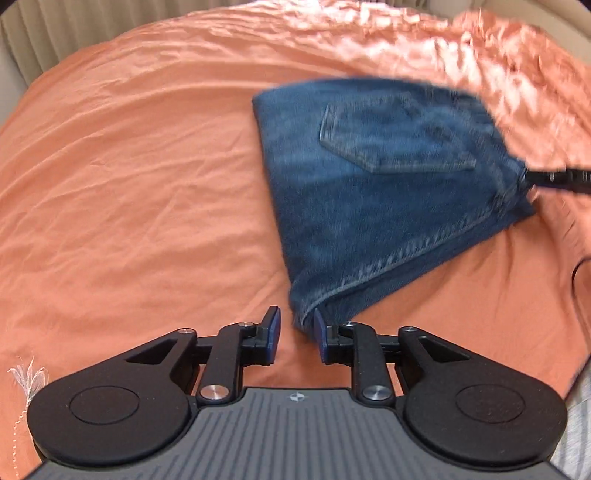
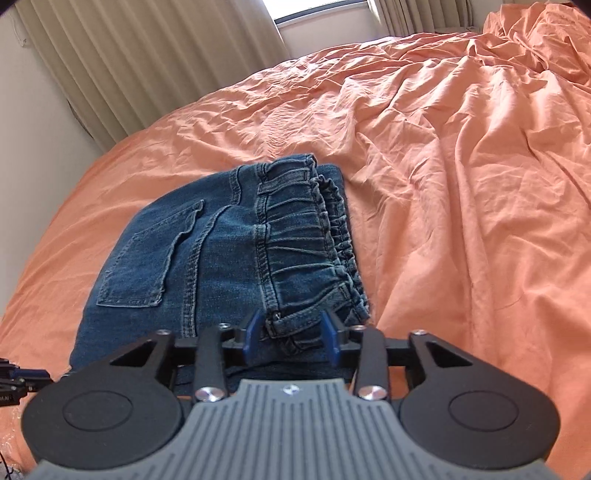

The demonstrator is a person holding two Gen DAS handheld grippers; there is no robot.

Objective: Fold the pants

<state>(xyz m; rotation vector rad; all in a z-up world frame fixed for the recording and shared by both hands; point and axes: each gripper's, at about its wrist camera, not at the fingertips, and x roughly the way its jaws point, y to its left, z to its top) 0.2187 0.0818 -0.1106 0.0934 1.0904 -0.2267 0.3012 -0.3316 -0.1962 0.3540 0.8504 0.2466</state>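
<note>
Orange bedding (image 2: pixel 461 166) is covering the whole bed, all wrinkly, with pale curtains (image 2: pixel 147 62) hanging behind it and a bit of window (image 2: pixel 317 9) showing at the top.

Down at the near edge, the left gripper (image 1: pixel 297 334) is pointing at the bed with its blue pads standing apart. A corner of the blue jeans (image 1: pixel 373 192) is poking in close to its right-hand pad (image 1: pixel 320 338), but the pads are not squeezing it, so it is holding nothing.

The right gripper (image 2: pixel 291 332) is sitting over the other end of the jeans. Its jaws are standing wide, one on each side of a belt loop (image 2: pixel 286 325) at the bunched-up waistband (image 2: pixel 310 236) (the stretchy, gathered part). The pads are not pinching the cloth.

Going outward, the jeans are lying folded into a short, thick bundle on the bedding, with a back pocket (image 2: pixel 147 258) facing up. In the left view they are looking blurry. Black fingers of the right gripper are showing at the far corner of the jeans there.
</note>
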